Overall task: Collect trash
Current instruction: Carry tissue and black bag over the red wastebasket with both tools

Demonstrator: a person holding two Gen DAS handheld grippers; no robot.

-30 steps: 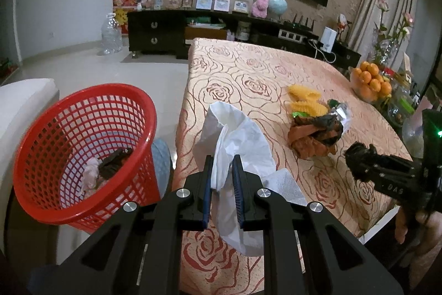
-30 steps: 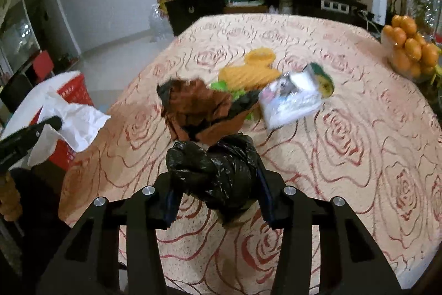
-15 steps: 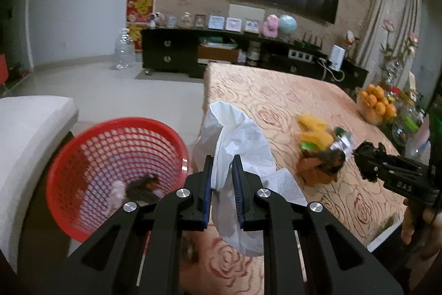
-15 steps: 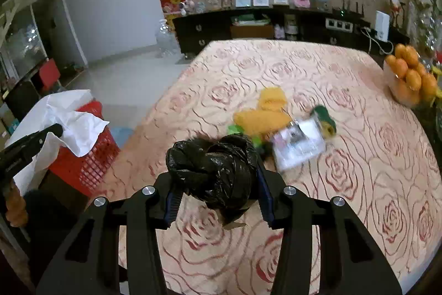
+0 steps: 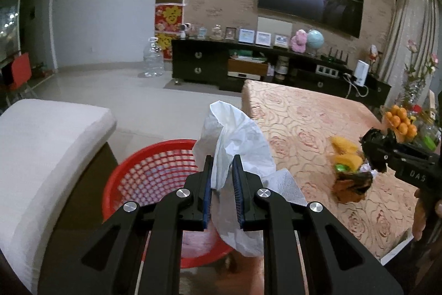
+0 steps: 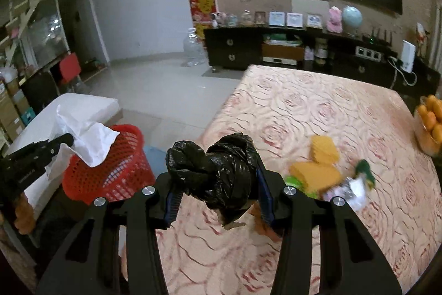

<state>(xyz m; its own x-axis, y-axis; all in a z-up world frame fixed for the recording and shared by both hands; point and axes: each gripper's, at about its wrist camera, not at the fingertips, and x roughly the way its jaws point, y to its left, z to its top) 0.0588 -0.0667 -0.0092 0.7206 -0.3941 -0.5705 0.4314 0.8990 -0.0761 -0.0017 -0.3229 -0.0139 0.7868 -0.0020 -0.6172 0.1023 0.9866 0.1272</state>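
Left gripper point(image 5: 222, 176) pinches white tissue point(image 5: 234, 134); right gripper point(image 6: 218, 184) clamps black bag point(image 6: 218, 170)

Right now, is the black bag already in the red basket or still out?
Out. The black bag is clamped in the right tongs above the table, beside the basket.

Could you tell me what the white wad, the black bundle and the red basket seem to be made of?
White wad: looks like soft matte tissue paper, creased and limp. Black bundle: probably thin glossy plastic film, crinkled and knotted, with bright glints. Red basket: apparently rigid moulded plastic, an open lattice wall under a smooth rim.
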